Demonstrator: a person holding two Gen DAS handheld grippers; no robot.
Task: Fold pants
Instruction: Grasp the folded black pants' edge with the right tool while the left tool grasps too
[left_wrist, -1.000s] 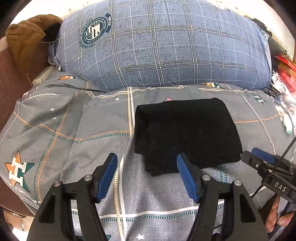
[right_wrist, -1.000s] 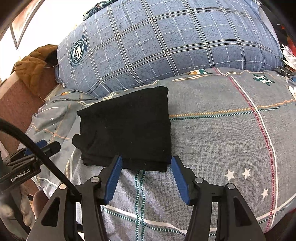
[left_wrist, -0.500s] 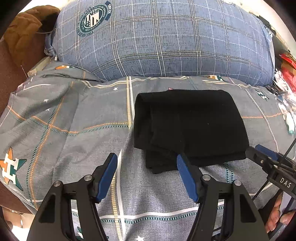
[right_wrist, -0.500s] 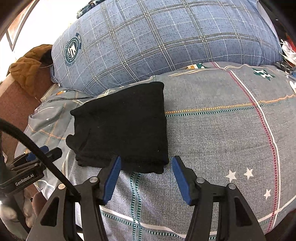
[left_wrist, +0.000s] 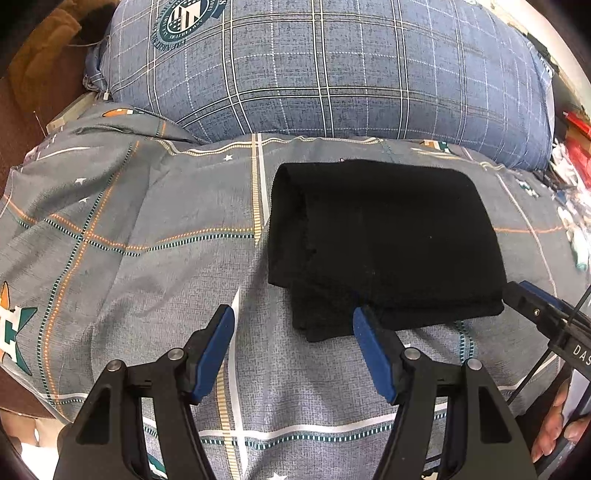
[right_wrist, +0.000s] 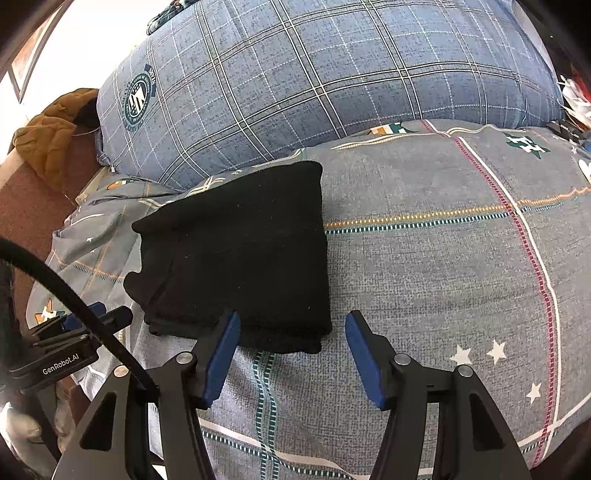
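Observation:
The black pants (left_wrist: 384, 243) lie folded into a compact rectangle on the grey patterned bedsheet (left_wrist: 147, 236); they also show in the right wrist view (right_wrist: 240, 254). My left gripper (left_wrist: 293, 317) is open and empty, just in front of the pants' near left corner. My right gripper (right_wrist: 291, 325) is open and empty, at the pants' near right corner. The right gripper shows at the right edge of the left wrist view (left_wrist: 546, 314), and the left gripper at the left edge of the right wrist view (right_wrist: 85, 325).
A large blue plaid pillow (left_wrist: 332, 70) lies behind the pants. A brown garment (right_wrist: 51, 125) sits at the far left on the headboard side. Clutter (left_wrist: 572, 162) lies at the bed's right edge. Open sheet (right_wrist: 443, 258) spreads right of the pants.
Both grippers have moved slightly closer to the folded pants, which now look larger. Both stay open; the pants have not moved.

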